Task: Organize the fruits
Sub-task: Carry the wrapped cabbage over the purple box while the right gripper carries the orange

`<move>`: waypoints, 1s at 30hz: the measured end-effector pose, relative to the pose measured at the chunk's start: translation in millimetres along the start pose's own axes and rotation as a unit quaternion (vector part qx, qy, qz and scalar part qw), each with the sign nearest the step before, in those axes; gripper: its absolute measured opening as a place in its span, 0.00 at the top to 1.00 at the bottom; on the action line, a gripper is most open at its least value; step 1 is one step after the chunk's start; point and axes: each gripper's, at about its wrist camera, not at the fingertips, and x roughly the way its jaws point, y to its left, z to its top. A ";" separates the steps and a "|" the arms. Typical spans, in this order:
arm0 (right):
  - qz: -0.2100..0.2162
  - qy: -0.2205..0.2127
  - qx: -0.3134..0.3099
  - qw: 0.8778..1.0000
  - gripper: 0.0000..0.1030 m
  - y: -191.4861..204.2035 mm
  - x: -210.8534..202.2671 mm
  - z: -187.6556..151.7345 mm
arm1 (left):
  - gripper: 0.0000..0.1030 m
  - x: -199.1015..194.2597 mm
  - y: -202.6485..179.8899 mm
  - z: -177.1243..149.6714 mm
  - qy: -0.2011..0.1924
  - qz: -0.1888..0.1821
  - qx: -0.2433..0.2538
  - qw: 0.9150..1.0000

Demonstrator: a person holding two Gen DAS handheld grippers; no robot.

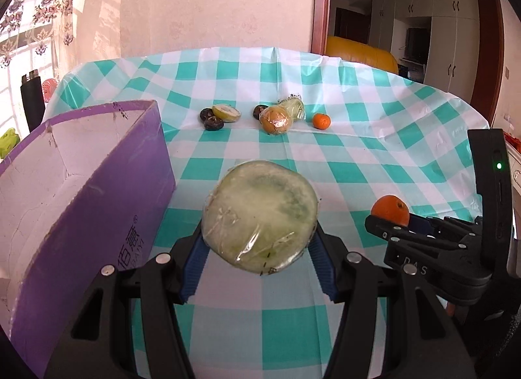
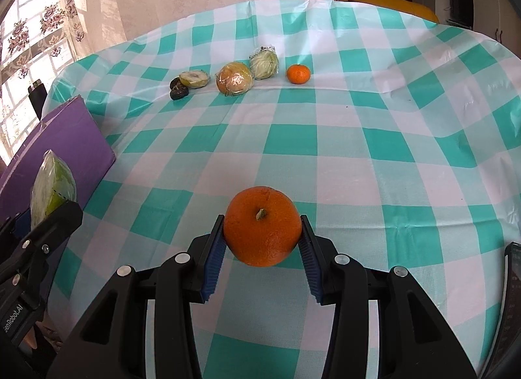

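Note:
My left gripper (image 1: pixel 259 242) is shut on a plastic-wrapped pale green melon half (image 1: pixel 260 220), held above the checked tablecloth beside the purple box (image 1: pixel 97 203). My right gripper (image 2: pixel 262 232) is shut on a large orange (image 2: pixel 262 226), held above the cloth; it also shows in the left wrist view (image 1: pixel 390 210). The melon half shows edge-on in the right wrist view (image 2: pixel 52 183). At the far side lie a small mandarin (image 2: pixel 298 73), a wrapped cabbage piece (image 2: pixel 264 60), a wrapped round yellow fruit (image 2: pixel 235 79), a cut fruit half (image 2: pixel 194 79) and dark mushrooms (image 2: pixel 178 89).
The purple box stands open at the left of the table, its white inside (image 1: pixel 39 164) facing me. The table edge drops off at the far side and right. A curtain and window are on the left, a doorway on the right.

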 end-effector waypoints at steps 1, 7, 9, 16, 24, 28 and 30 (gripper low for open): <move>0.004 -0.006 -0.008 1.000 0.58 6.5 -4.2 0.1 | 0.44 -8.6 1.9 2.8 -0.011 0.006 0.002 1.000; 0.022 -0.055 -0.054 0.997 0.58 44.0 -34.6 5.0 | 0.44 -53.2 21.1 14.1 -0.063 0.041 0.001 0.997; 0.029 -0.070 -0.070 0.995 0.58 56.9 -44.4 6.3 | 0.44 -66.3 28.4 16.3 -0.078 0.053 0.000 0.996; 0.058 -0.096 -0.116 0.987 0.58 97.6 -68.4 8.7 | 0.44 -101.2 62.6 17.4 -0.106 0.086 -0.015 0.991; 0.098 -0.126 -0.164 0.973 0.58 149.4 -93.1 18.7 | 0.44 -133.6 108.4 14.7 -0.130 0.145 -0.036 0.980; 0.120 -0.135 -0.202 0.963 0.58 186.2 -99.8 27.1 | 0.44 -139.9 136.6 11.1 -0.121 0.181 -0.054 0.975; 0.130 -0.134 -0.220 0.957 0.58 204.8 -98.7 29.5 | 0.44 -138.9 153.6 8.1 -0.106 0.191 -0.069 0.973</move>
